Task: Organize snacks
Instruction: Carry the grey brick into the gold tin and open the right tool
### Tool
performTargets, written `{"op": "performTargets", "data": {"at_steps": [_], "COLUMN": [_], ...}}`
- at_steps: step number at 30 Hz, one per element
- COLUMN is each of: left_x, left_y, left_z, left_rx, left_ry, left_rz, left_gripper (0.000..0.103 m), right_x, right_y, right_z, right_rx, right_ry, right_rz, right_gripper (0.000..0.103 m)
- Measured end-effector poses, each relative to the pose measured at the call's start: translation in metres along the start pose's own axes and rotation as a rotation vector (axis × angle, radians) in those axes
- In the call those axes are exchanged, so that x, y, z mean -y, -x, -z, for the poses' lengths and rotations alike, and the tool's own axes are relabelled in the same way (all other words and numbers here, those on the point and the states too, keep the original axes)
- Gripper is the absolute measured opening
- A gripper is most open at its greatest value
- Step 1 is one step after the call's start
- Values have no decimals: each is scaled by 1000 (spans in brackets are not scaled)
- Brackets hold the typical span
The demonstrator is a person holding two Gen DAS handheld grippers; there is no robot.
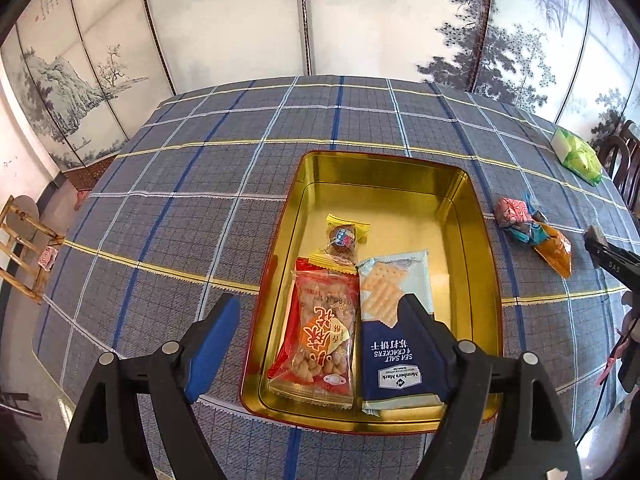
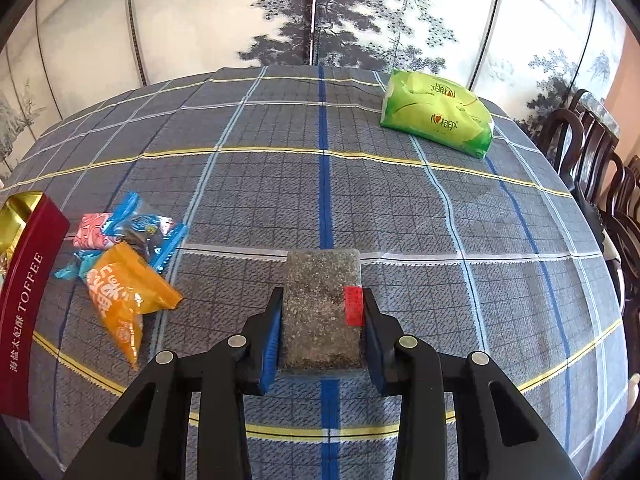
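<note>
A gold tin (image 1: pixel 476 240) with red outer walls lies on the plaid tablecloth. It holds a red snack packet (image 1: pixel 320 332), a blue sea salt crackers pack (image 1: pixel 396 344) and a small yellow-wrapped snack (image 1: pixel 344 236). My left gripper (image 1: pixel 320 312) hovers open over the tin's near end with nothing between its fingers. My right gripper (image 2: pixel 322 296) is shut on a grey speckled bar (image 2: pixel 320 304) with a red label, just above the cloth. To its left, beside the tin's red wall (image 2: pixel 28 308), lie a pink packet (image 2: pixel 90 234), a blue packet (image 2: pixel 148 228) and an orange packet (image 2: pixel 120 296).
A green tissue pack (image 2: pixel 436 114) sits at the table's far right. Dark wooden chairs (image 2: pixel 592 152) line the right edge. A painted folding screen stands behind the table. A bamboo stool (image 1: pixel 24 240) is on the floor at the left.
</note>
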State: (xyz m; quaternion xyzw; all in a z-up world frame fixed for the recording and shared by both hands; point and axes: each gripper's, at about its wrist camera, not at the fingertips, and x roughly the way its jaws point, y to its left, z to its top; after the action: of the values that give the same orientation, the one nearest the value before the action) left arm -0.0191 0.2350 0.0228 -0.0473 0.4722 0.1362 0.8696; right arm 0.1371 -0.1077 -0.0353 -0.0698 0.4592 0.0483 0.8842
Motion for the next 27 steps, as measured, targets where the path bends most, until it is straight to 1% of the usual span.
{"op": "performTargets", "data": {"at_steps": [7, 11, 17, 23, 27], "left_x": [-15, -26, -49, -69, -82], "left_y": [5, 8, 9, 9, 12], "left_z": [7, 10, 15, 22, 26], "left_rx": [-1, 5, -6, -21, -16], "left_ry": [36, 54, 115, 151, 169], "left_rz": [2, -18, -42, -66, -83], "left_gripper": [78, 79, 79, 79, 79], "right_x": [-45, -84, -146, -205, -234], "right_y": [29, 48, 71, 81, 78], "right_z": [-5, -9, -12, -7, 0], "right_rx": [28, 54, 67, 59, 35], "right_ry": [43, 99, 172, 243, 267], "right_rz": [-97, -157, -268, -352, -374], "right_gripper": [36, 36, 36, 36, 36]}}
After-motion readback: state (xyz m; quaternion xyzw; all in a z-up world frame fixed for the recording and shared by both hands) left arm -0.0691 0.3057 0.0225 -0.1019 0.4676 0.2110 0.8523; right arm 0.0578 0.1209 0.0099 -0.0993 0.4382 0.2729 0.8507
